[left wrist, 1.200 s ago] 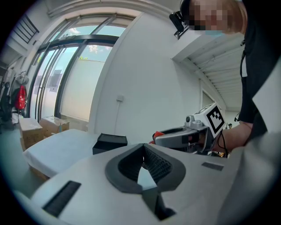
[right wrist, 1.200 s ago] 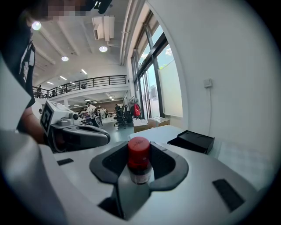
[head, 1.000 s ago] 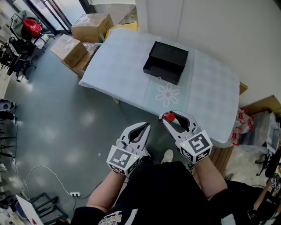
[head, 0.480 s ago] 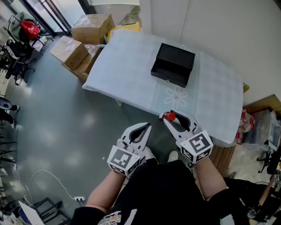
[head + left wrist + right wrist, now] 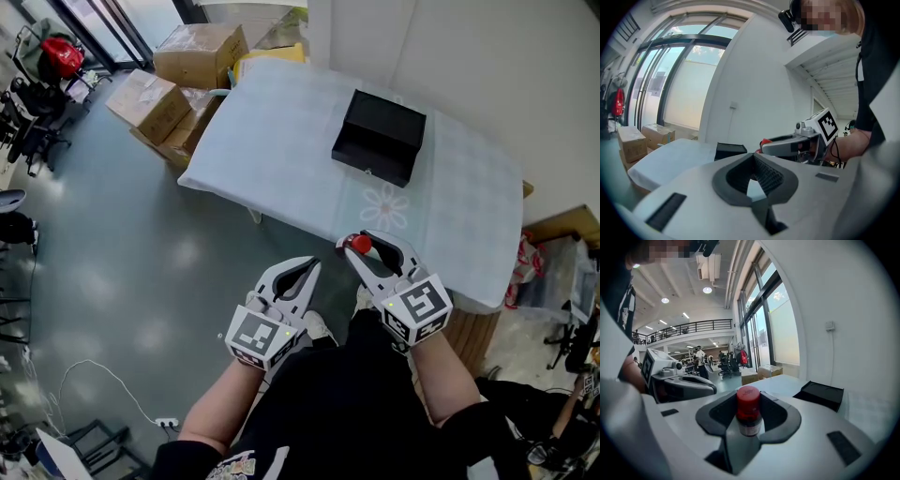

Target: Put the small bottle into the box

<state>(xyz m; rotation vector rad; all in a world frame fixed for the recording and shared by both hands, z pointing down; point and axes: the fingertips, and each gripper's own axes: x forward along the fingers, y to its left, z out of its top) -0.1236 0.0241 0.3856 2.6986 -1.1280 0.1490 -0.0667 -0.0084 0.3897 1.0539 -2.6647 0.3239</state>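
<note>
Two grippers sit low in frame, well short of the worktop [image 5: 281,141]. Right gripper [image 5: 364,249], lower centre, has fingers [image 5: 783,417] clamped on the small bottle [image 5: 748,411], red cap up. Left gripper [image 5: 302,272] is just beside it, fingers [image 5: 774,177] together w/ nothing betw. them. Box [image 5: 379,137] is at upper centre, looks open-topped, well apart from the bottle. Next, IMO: carry fwd over the box, keep the bottle upright, lower inside the walls before letting go. A high drop risks a bounce-out.

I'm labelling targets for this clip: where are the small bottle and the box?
small bottle [image 5: 748,400]: right gripper view, on its red cap.
box [image 5: 384,126]: head view, on its black top side.
</note>
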